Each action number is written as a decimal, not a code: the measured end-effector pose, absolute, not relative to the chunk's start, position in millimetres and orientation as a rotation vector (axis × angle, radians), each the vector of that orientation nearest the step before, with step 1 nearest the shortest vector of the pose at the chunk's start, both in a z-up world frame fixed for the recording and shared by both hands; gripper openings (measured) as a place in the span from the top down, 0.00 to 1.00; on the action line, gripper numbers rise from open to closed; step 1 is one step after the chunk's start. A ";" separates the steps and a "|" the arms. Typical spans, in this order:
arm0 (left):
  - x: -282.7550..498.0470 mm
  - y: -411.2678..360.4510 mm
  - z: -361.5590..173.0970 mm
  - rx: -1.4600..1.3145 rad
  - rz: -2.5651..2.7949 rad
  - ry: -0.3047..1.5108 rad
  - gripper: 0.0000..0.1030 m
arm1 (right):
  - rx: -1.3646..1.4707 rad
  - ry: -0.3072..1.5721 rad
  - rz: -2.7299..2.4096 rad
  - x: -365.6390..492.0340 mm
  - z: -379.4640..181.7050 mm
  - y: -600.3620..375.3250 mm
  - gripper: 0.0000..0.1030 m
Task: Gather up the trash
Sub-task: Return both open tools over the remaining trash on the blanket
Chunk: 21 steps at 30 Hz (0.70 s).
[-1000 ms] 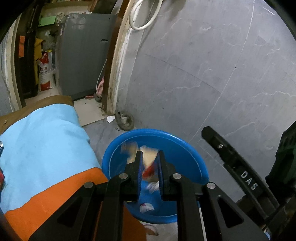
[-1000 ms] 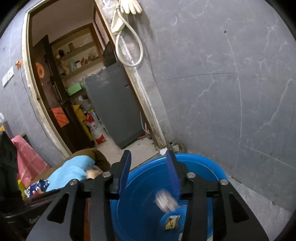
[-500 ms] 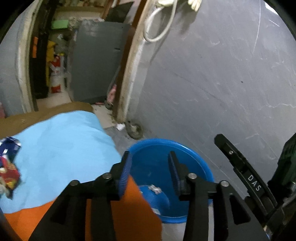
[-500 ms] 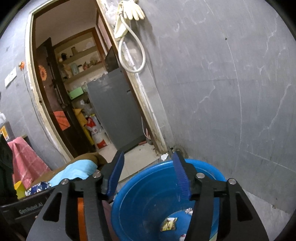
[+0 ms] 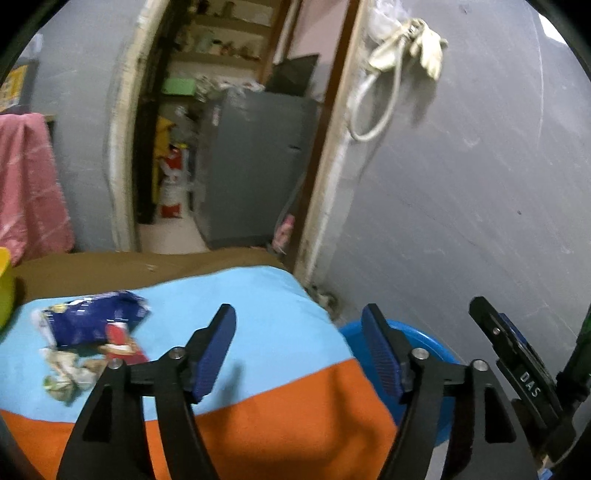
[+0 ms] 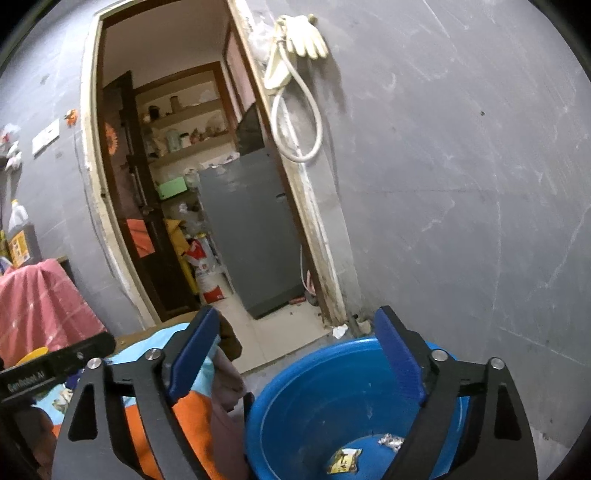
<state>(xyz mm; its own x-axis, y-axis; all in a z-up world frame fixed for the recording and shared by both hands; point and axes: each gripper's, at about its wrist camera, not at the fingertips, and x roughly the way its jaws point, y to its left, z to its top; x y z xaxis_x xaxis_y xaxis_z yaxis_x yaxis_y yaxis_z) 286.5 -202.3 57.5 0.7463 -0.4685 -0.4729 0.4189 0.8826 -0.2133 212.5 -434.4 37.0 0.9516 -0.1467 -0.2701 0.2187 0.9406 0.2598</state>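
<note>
We count: one blue basin (image 6: 314, 398) with two trash scraps inside, yellow wrapper (image 6: 343, 459) and white crumple (image 6: 391, 440); on cloth (image 5: 258, 325), one blue packet (image 5: 92, 323), one red wrapper (image 5: 123, 341), one crumpled wad (image 5: 68, 374); two grippers, left gripper (image 5: 299, 350), right gripper (image 6: 295, 354)

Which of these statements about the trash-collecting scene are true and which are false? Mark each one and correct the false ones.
1. The left gripper holds a wrapper. False: it is open and empty.
2. The blue basin has trash in it. True.
3. A blue wrapper lies on the light blue cloth. True.
4. The right gripper is shut. False: it is open.
5. The glove lies in the basin. False: it hangs on the wall.
</note>
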 end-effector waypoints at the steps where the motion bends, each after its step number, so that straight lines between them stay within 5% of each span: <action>1: 285.0 -196.8 59.3 -0.104 -0.467 0.531 0.25 | 0.285 0.243 -0.184 212.2 37.7 -431.4 0.10; 3: 280.2 -183.2 61.8 -0.123 -0.421 0.500 0.20 | 0.267 0.217 -0.172 210.8 40.8 -423.5 0.00; 8: 267.1 -156.5 66.8 -0.144 -0.326 0.447 0.18 | 0.215 0.132 -0.128 203.7 49.1 -400.7 0.00; 12: 254.3 -138.7 67.0 -0.134 -0.236 0.383 0.03 | 0.171 0.076 -0.085 200.5 55.0 -380.5 0.00; 21: 221.2 -94.7 69.9 -0.129 -0.086 0.242 0.02 | 0.106 -0.057 0.013 188.3 62.8 -337.8 0.00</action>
